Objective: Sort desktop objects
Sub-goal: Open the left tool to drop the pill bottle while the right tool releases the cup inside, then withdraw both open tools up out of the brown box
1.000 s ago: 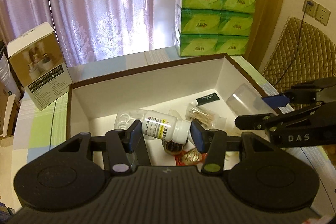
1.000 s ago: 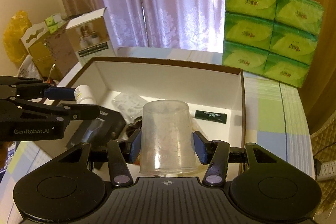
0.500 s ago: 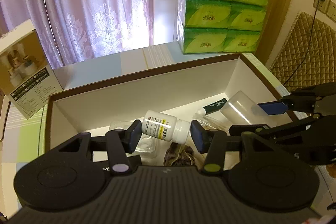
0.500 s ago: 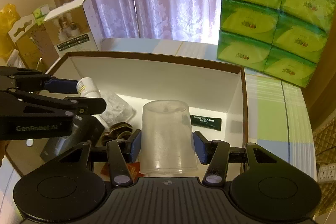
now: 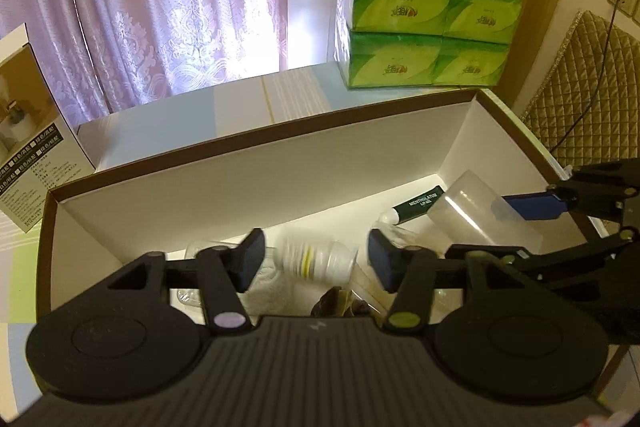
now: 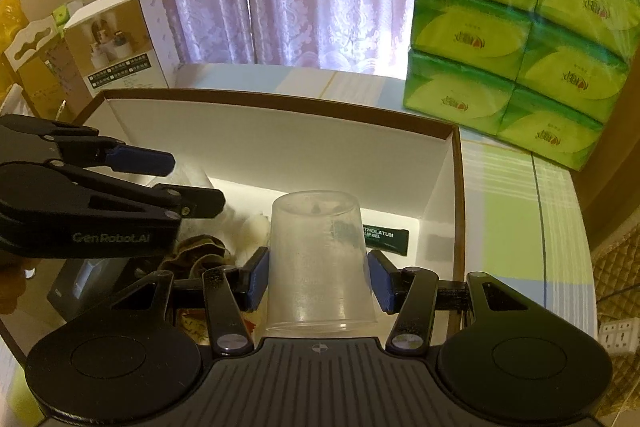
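A brown-rimmed white box (image 5: pixel 280 139) lies open in front of both grippers. My left gripper (image 5: pixel 316 259) hangs over its left half, open. Between its pads, touching neither, a small white pill bottle (image 5: pixel 320 261) with a yellow label shows as a blur. My right gripper (image 6: pixel 318 275) is shut on an upturned clear plastic cup (image 6: pixel 320 259) above the box's right half. In the left wrist view the cup (image 5: pixel 468 211) shows at the right. A dark green lip gel tube (image 6: pixel 386 237) lies on the box floor by the right wall.
Inside the box lie a brown crumpled item (image 5: pixel 336 301), clear plastic packaging and a dark device (image 6: pixel 84 283). Stacked green tissue packs (image 6: pixel 516 39) stand behind the box at the right, a product carton (image 6: pixel 120 43) at the back left. A quilted chair (image 5: pixel 580 99) stands beyond the table's right edge.
The left gripper's pads have parted slightly and the pill bottle has come loose, now blurred and lower. Both grippers moved further over the box. The right gripper still holds the cup.
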Demonstrator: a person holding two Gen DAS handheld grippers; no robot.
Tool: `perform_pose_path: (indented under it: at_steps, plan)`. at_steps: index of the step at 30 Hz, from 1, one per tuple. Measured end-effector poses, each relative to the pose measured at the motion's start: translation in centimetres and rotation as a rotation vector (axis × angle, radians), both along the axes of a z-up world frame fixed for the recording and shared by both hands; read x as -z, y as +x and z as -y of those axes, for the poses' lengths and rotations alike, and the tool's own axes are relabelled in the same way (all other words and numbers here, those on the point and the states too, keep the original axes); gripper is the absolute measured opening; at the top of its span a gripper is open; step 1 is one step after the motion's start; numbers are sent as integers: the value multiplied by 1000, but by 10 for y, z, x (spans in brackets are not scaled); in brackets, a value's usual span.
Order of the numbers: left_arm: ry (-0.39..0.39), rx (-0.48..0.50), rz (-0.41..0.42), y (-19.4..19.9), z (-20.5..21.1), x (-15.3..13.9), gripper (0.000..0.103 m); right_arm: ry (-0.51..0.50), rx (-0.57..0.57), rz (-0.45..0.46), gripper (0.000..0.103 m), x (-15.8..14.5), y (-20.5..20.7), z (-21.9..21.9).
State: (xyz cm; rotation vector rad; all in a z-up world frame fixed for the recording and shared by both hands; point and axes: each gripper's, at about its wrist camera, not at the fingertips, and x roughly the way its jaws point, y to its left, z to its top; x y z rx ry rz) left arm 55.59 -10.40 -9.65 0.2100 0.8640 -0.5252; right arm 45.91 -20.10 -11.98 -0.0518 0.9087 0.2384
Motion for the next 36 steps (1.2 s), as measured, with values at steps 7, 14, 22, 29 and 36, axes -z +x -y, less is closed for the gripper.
perform_pose_path:
  at_steps: [7,14,22,29,36]
  plan:
    - [-1,-26,7,2,-8,-1,70,11,-10,-2,50,0,-1,-3]
    - [5,-85,8,2,-27,-9,78,18,-25,-5,50,1,-1,-11]
    - [8,-133,29,-8,-45,-22,87,63,10,42,85,-2,-2,-10]
    - [8,-166,63,-31,-61,-37,96,80,1,62,97,-13,-24,-6]
    - [11,-199,117,-67,-72,-53,100,88,16,70,101,-23,-62,-7]
